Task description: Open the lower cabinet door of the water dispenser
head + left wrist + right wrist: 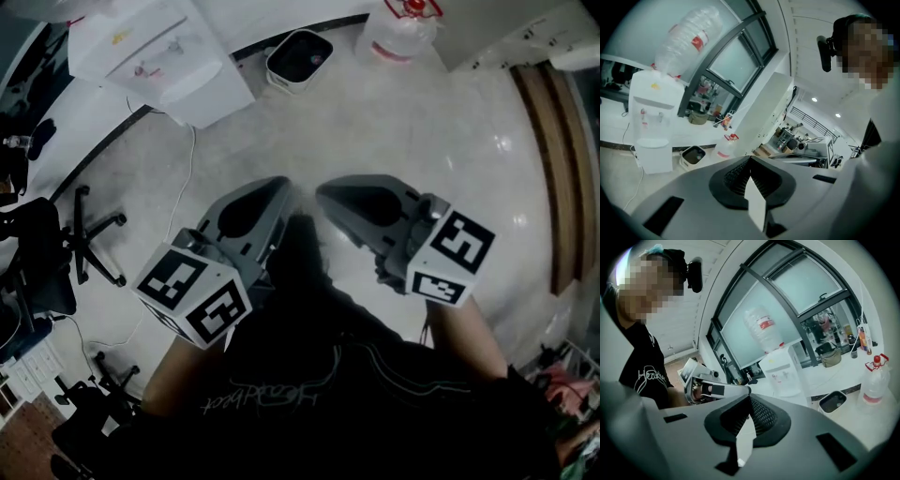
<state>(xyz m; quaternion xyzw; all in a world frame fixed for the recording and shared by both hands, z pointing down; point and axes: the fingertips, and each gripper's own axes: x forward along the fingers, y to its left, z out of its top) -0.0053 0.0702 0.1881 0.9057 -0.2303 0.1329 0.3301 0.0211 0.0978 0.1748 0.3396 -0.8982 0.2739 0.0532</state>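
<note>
Both clenched w/ nothing in them: left gripper (277, 187), right gripper (326, 194). The water dispenser (159, 56) is by the wall, well apart from us. We reckon its lower cabinet door (654, 157) is a light, stiff panel, so we'd hook the free edge. Can't make out a handle tbh.

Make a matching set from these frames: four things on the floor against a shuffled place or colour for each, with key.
Things
1. water dispenser
2. loose jug
3. small bin
4. office chair

Descriptions
A. red cap, top right of the head view
B. black, at the head view's left edge
C. white rim, dark inside, between the dispenser and the jug
D. white, top left of the head view, with an upturned bottle on top

Pairs: 1-D, 2-A, 3-C, 4-B
</note>
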